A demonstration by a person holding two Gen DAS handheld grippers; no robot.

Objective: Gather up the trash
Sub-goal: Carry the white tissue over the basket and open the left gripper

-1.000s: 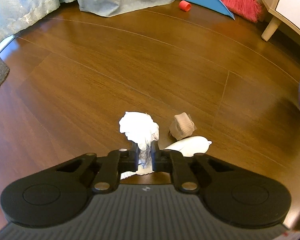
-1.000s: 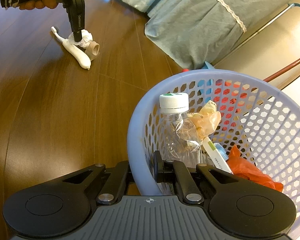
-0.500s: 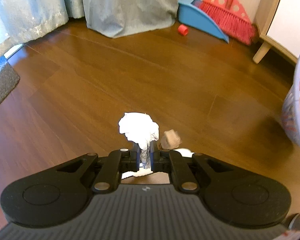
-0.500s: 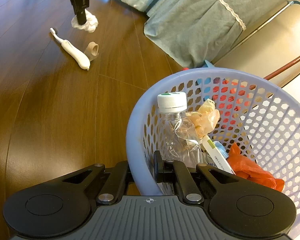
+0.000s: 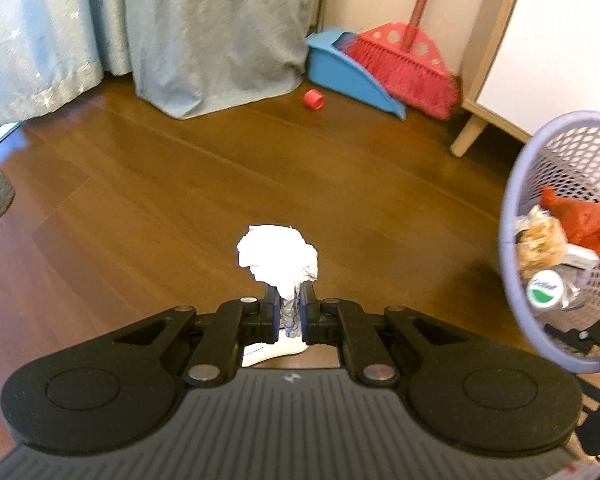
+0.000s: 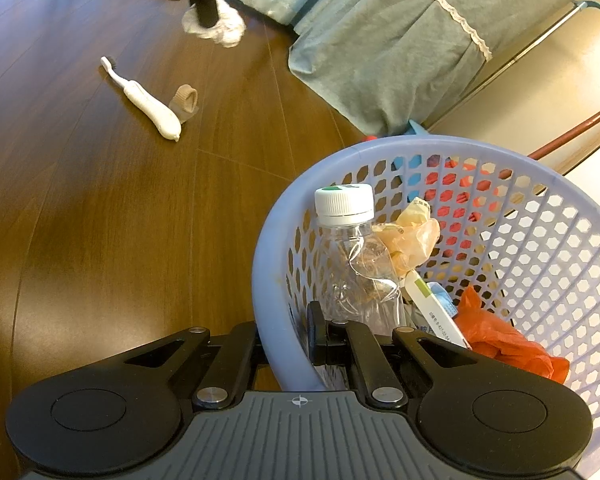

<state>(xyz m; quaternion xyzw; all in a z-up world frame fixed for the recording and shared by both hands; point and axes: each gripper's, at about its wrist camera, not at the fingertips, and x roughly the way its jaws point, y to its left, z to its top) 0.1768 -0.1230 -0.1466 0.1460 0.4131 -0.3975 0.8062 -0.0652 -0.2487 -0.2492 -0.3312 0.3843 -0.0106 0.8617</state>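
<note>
2 grippers share the job: the right gripper (image 6: pixel 288 336) is clamped on the lavender basket's (image 5: pixel 512 184) rim, holding it off to the right of the left gripper (image 5: pixel 288 316). That one pinches a crumpled white tissue (image 5: pixel 278 258) clear of the wooden floor (image 5: pixel 180 184), so it needs carrying rightward over the rim.

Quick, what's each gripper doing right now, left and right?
Left gripper: shut on the crumpled white tissue, lifted off the floor.
Right gripper: shut on the rim of the lavender basket.
</note>
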